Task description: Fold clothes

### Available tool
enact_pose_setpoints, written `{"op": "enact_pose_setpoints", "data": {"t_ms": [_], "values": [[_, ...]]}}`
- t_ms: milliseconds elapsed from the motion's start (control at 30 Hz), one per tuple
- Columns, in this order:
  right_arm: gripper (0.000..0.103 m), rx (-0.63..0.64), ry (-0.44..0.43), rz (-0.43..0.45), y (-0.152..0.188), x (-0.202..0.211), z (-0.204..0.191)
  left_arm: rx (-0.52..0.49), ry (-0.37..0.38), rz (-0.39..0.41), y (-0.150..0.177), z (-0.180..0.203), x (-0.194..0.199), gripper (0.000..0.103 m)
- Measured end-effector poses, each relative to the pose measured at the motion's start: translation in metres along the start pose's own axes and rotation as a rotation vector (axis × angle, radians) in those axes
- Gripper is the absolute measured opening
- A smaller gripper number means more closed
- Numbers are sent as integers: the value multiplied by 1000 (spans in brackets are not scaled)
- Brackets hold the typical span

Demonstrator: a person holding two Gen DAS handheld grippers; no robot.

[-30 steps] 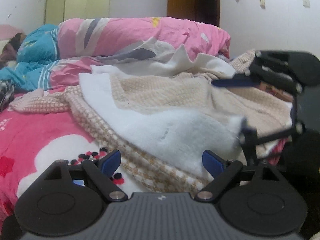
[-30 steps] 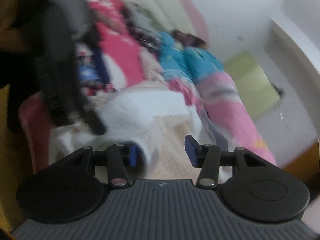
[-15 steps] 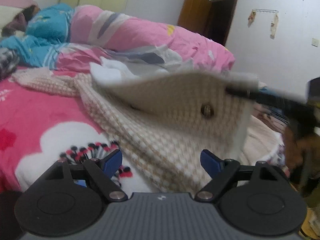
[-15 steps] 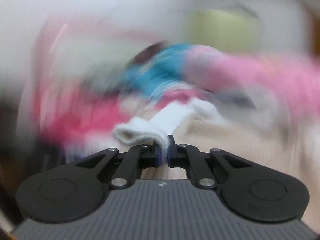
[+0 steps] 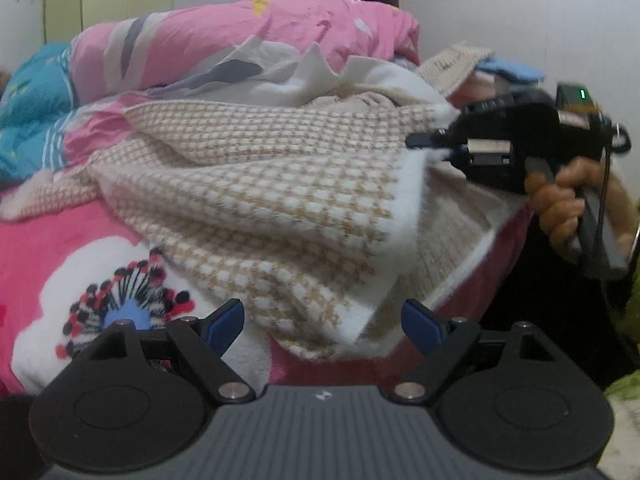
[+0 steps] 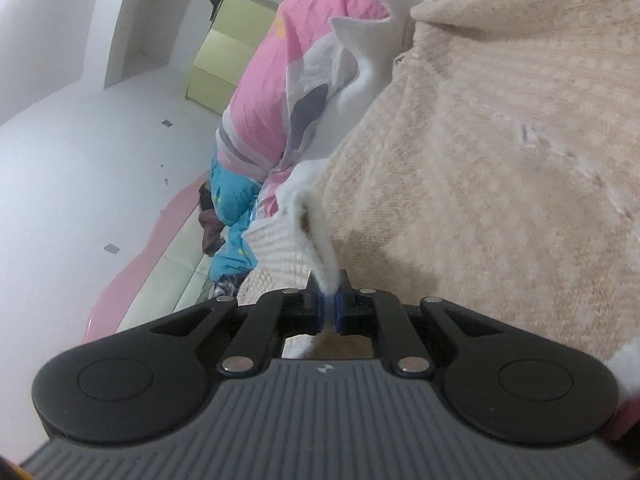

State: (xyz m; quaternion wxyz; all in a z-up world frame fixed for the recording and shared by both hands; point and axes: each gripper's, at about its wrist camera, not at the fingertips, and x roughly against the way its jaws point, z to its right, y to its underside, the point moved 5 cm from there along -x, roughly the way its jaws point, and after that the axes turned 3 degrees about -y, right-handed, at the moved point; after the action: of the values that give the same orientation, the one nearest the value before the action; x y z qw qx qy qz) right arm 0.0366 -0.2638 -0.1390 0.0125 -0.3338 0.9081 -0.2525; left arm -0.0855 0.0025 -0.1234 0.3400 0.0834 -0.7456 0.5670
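The checked garment lies rumpled on the pink bed, its white edge pinched in the closed right gripper and seemingly lifted clear, while the left gripper hovers wide apart, tilted down near its lower hem.

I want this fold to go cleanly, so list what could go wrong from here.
1. The right tongs pinch only the thin white fleece edge of the checked garment; a hard pull may slip it free.
2. The left tongs are open and hold nothing, so the garment's low corner could sag or bunch.
3. The garment lies against the pink quilt, which may drag along.
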Motion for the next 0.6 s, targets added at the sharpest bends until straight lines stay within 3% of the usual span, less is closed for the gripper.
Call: {"op": "enact_pose_setpoints", "data": {"t_ms": [333, 367, 467, 600], "values": [[4, 17, -26, 118, -15, 14, 35, -240, -152, -2, -3, 37, -24, 79], [4, 49, -20, 119, -13, 13, 34, -255, -172, -9, -2, 38, -27, 75], [4, 100, -9, 117, -13, 8, 32, -264, -211, -17, -4, 38, -29, 64], [5, 113, -19, 119, -14, 6, 33, -208, -241, 21, -14, 33, -15, 61]]}}
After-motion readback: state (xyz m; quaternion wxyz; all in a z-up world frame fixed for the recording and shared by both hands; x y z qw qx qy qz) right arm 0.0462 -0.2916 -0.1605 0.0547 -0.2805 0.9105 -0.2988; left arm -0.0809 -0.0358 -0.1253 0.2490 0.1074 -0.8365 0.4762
